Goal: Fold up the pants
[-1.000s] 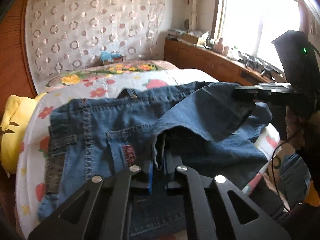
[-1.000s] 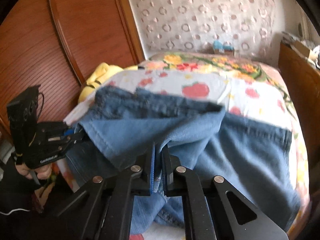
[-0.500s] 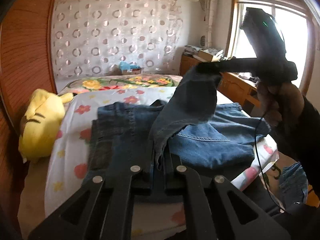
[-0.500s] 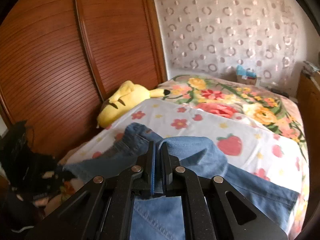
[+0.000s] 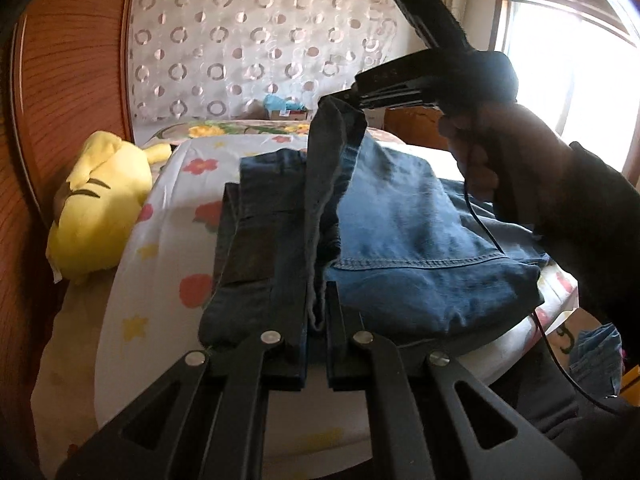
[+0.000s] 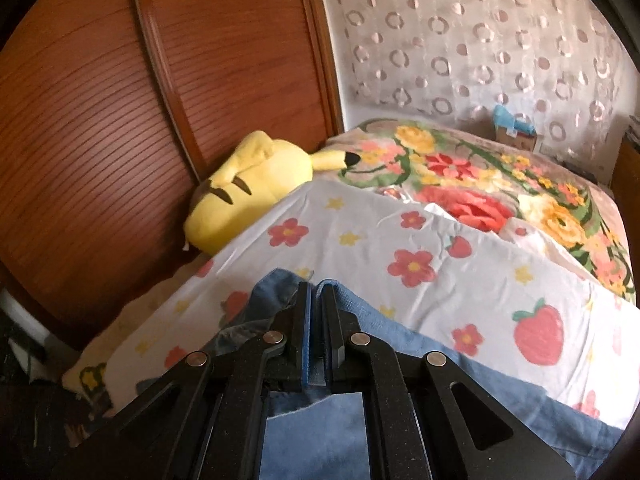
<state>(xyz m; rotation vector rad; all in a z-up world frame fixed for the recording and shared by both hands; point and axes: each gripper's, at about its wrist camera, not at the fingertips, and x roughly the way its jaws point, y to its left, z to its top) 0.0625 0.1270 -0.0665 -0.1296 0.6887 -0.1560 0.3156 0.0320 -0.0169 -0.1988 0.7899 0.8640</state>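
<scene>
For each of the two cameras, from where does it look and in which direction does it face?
Left wrist: sits on the left gripper, looks along the bed toward the patterned curtain and window; the jaws pinch a jeans edge; the right gripper and right hand show, lifting the denim.
Right wrist: sits on the right gripper, looks over the flowered bed toward the wooden wardrobe doors and curtain; only its own fingers, shut on denim, show.
Shared: jeans, bed, curtain, yellow plush toy.
</scene>
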